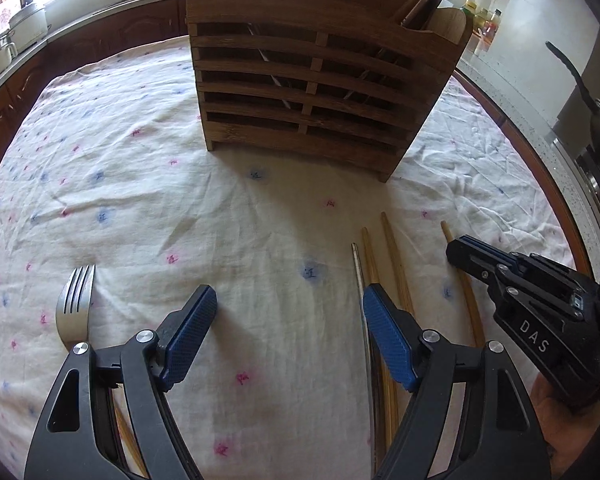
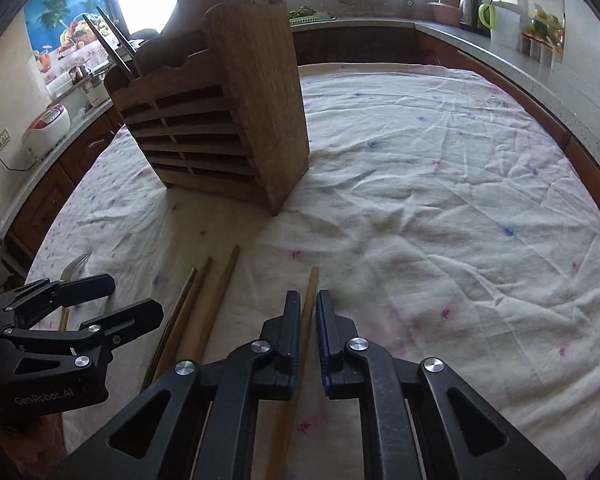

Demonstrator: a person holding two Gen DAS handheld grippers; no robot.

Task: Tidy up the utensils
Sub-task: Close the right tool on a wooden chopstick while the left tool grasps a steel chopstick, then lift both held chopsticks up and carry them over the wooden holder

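Observation:
A slatted wooden utensil holder [image 1: 312,84] stands upright on the tablecloth, with utensils in it; it also shows in the right wrist view [image 2: 228,128]. My left gripper [image 1: 288,304] is open and empty above the cloth. A steel fork [image 1: 74,306] lies to its left. Wooden chopsticks [image 1: 394,256] and one steel chopstick [image 1: 358,272] lie to its right. My right gripper [image 2: 309,300] has its jaws nearly shut around a single wooden chopstick [image 2: 310,292] that lies on the cloth. The other chopsticks [image 2: 216,296] lie to its left.
The table wears a white floral cloth [image 2: 440,208]. Kitchen counters with appliances ring the table [image 2: 480,40]. A rice cooker [image 2: 46,132] sits at the left. A pan handle [image 1: 576,80] juts at the right.

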